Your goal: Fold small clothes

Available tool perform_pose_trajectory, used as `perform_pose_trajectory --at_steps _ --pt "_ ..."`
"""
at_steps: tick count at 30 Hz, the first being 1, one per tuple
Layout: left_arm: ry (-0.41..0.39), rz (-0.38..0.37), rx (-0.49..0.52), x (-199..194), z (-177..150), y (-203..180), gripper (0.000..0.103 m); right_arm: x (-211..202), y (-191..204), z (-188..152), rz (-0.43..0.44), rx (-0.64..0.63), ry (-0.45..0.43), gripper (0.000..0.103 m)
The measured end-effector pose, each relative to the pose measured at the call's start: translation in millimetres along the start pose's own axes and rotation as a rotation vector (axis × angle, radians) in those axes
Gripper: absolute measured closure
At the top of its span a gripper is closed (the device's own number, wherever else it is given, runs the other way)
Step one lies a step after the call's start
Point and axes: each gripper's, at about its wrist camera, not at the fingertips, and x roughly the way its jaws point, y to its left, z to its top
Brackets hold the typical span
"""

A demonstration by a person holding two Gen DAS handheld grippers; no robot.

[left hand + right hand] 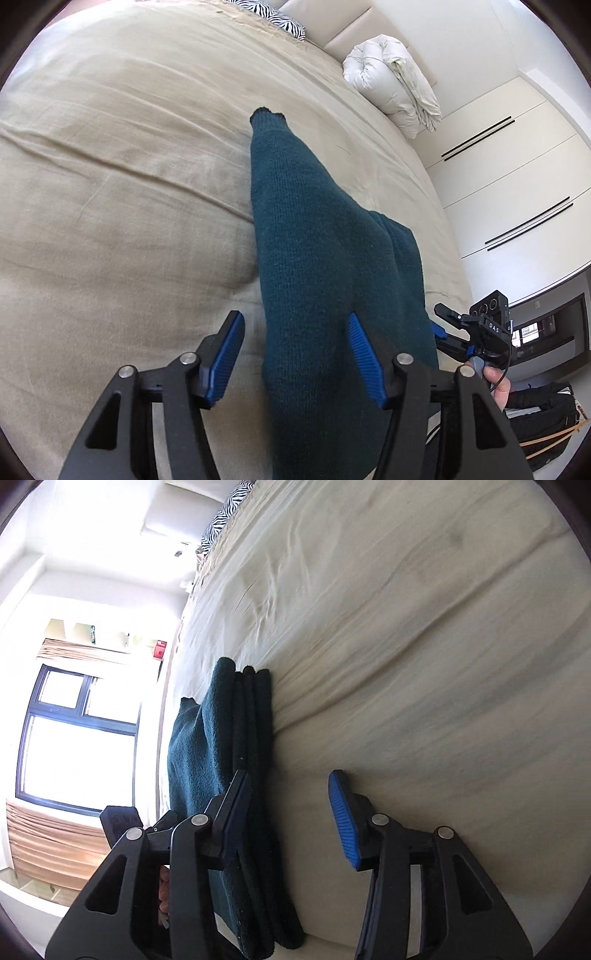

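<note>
A dark teal knitted garment (pixel 306 258) lies folded in a long narrow stack on the beige bed sheet (pixel 129 166). My left gripper (pixel 295 354) is open, its blue pads either side of the garment's near end, just above it. In the right wrist view the same garment (pixel 229 753) shows as several stacked layers seen edge-on. My right gripper (pixel 291 812) is open; its left finger (pixel 236 805) rests against the garment's side, its right pad (pixel 343 819) is over bare sheet. The right gripper also shows in the left wrist view (pixel 465 328) beside the garment.
A rolled white duvet (pixel 395 85) and a zebra-print pillow (pixel 273 18) lie at the head of the bed. White wardrobe doors (pixel 517 184) stand beyond the bed's right edge. A window (pixel 77 738) is off the bed's other side.
</note>
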Motion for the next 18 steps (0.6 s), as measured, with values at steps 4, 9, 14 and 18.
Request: perform_pose_trajectory --at_steps 4,9,14,18 --pt "-0.162 0.116 0.19 -42 -13 -41 0.022 -49 21 -6 -0.084 -0.092 -0.139 0.059" --pt "-0.459 0.288 0.422 -101 -38 -107 0.0 -110 90 -23 -0.236 -0.338 -0.364 0.045" --pt "-0.738 0.373 0.552 -166 -50 -158 0.0 -161 169 -57 -0.29 -0.54 -0.679 0.007" --pt "-0.872 0.414 0.549 -207 -60 -180 0.0 -209 215 -92 -0.316 -0.635 -0.863 0.001"
